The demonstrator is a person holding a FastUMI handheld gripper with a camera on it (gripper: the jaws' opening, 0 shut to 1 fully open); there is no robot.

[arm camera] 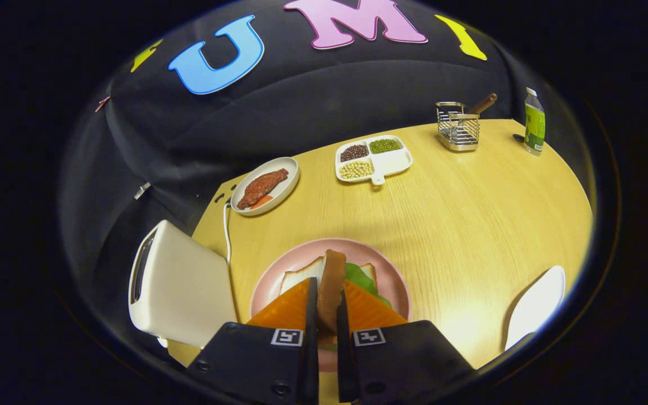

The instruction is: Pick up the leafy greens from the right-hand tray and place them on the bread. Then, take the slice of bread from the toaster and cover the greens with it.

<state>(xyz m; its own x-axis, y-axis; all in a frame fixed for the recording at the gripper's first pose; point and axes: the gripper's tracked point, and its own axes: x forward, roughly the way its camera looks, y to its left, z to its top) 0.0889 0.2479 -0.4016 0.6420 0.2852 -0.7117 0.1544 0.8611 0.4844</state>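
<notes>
Gripper view: bread slice (331, 289) seemingly between fingers (311, 315).

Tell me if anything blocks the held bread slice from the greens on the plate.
Nothing visible does. The gripper is shut on the bread slice, held on edge directly above the pink plate. The greens lie on the lower bread just beyond the fingers, uncovered.

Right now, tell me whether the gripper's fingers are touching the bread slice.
Touching: the gripper view shows the gripper with both fingers pressed against the upright bread slice.
</notes>
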